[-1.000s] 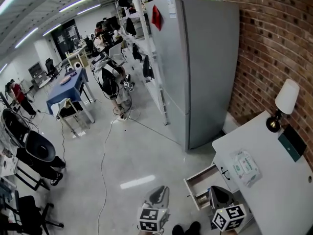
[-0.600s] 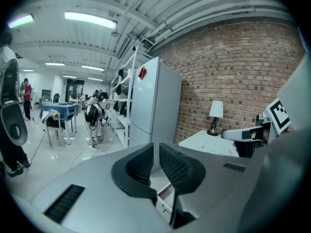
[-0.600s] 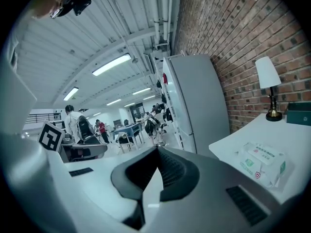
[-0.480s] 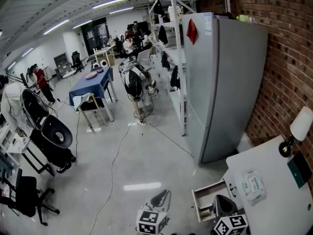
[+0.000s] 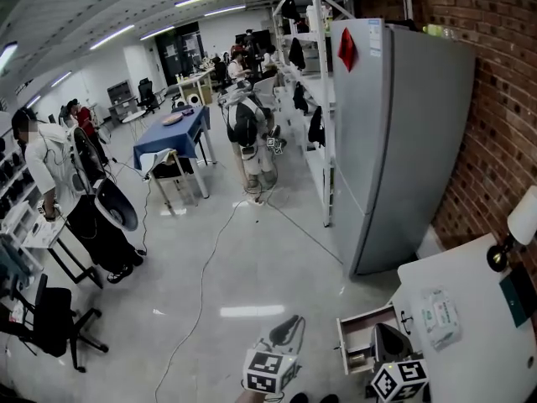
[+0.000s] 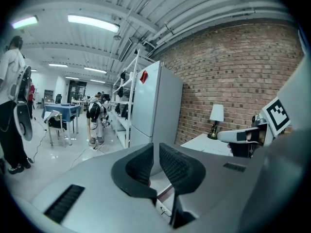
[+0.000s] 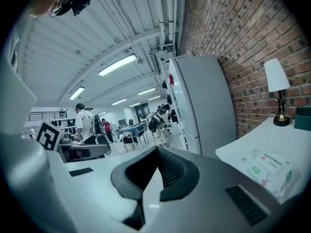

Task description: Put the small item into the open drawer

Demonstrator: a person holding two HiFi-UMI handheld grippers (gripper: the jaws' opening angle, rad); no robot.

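Left hand-held gripper [image 5: 294, 321], lower centre, and right hand-held gripper [image 5: 388, 334], beside the open drawer [image 5: 361, 342], both have jaws together and empty; probably the item is already delivered.

The open drawer [image 5: 357, 341] lies between the left gripper [image 5: 288, 329] and the right gripper [image 5: 390, 341], just left of the right one; the wipes packet [image 5: 439, 316] lies on the cabinet top [image 5: 478, 359], ahead and right of the right gripper; the lamp [image 5: 518, 229] stands farther back, by the brick wall [image 5: 495, 82]; the refrigerator [image 5: 403, 141] stands ahead of both grippers.
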